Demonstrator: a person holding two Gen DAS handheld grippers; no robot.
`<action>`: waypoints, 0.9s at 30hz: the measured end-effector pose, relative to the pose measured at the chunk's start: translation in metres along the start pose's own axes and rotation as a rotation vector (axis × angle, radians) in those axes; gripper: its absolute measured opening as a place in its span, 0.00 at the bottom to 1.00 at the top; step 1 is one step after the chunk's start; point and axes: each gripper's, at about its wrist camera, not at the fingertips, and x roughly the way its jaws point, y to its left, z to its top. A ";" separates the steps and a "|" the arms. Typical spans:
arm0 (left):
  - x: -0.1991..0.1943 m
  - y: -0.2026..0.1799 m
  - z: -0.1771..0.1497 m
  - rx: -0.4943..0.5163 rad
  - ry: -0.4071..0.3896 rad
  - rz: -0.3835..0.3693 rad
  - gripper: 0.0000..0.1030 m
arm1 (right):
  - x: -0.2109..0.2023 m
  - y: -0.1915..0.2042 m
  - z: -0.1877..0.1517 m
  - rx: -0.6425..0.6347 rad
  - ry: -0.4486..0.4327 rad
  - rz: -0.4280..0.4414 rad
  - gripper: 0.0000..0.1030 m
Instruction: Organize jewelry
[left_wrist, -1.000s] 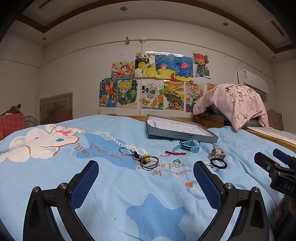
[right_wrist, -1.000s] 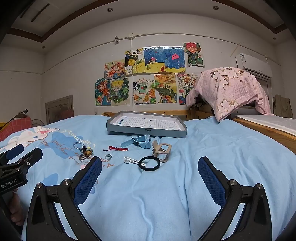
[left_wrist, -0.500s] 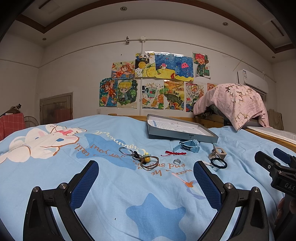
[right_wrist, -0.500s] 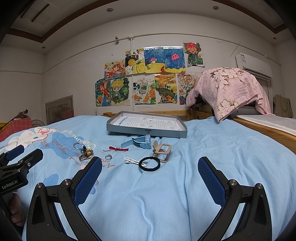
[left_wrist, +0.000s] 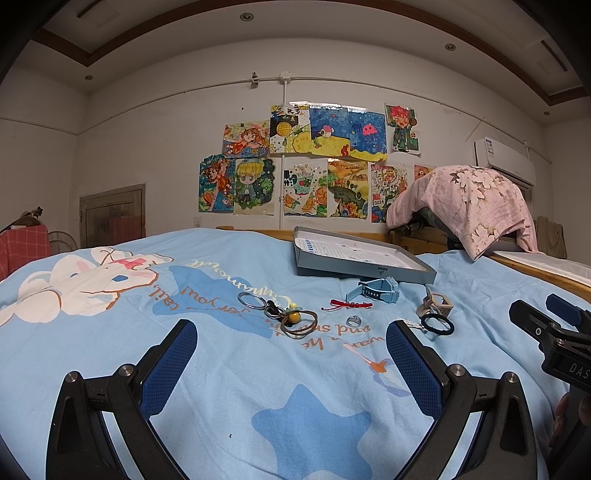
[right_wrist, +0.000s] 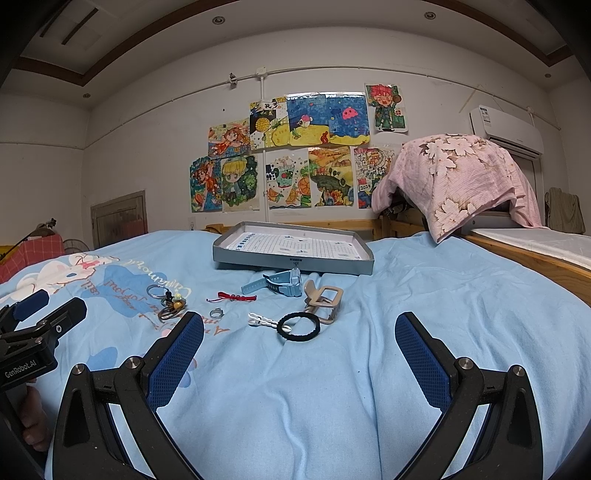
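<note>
Jewelry lies scattered on a light blue bedspread before a shallow grey tray (left_wrist: 362, 258) (right_wrist: 291, 260). There is a key ring with a yellow bead and brown cord (left_wrist: 291, 317) (right_wrist: 170, 304), a red string bracelet (left_wrist: 347, 305) (right_wrist: 234, 296), a silver ring (left_wrist: 353, 320) (right_wrist: 217, 313), a blue watch (left_wrist: 376, 288) (right_wrist: 280, 286), a beige hair claw (left_wrist: 436, 304) (right_wrist: 325, 301), a black hair tie (left_wrist: 437, 325) (right_wrist: 297, 326) and a white clip (right_wrist: 260, 320). My left gripper (left_wrist: 291, 350) and right gripper (right_wrist: 299, 343) are both open and empty, short of the items.
The bedspread (right_wrist: 332, 387) has rabbit and star prints. A pink flowered cloth (right_wrist: 458, 177) covers something at the back right beside a wooden bed frame (right_wrist: 524, 258). Drawings hang on the far wall.
</note>
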 end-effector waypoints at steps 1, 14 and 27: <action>0.000 0.000 0.000 0.000 0.000 0.000 1.00 | 0.000 0.000 0.000 0.000 0.000 0.000 0.99; 0.001 0.002 0.000 0.001 0.001 0.002 1.00 | 0.000 0.000 0.000 0.001 0.000 0.000 0.99; 0.000 0.004 0.000 -0.002 0.003 0.001 1.00 | 0.001 -0.001 -0.001 0.001 0.000 0.001 0.99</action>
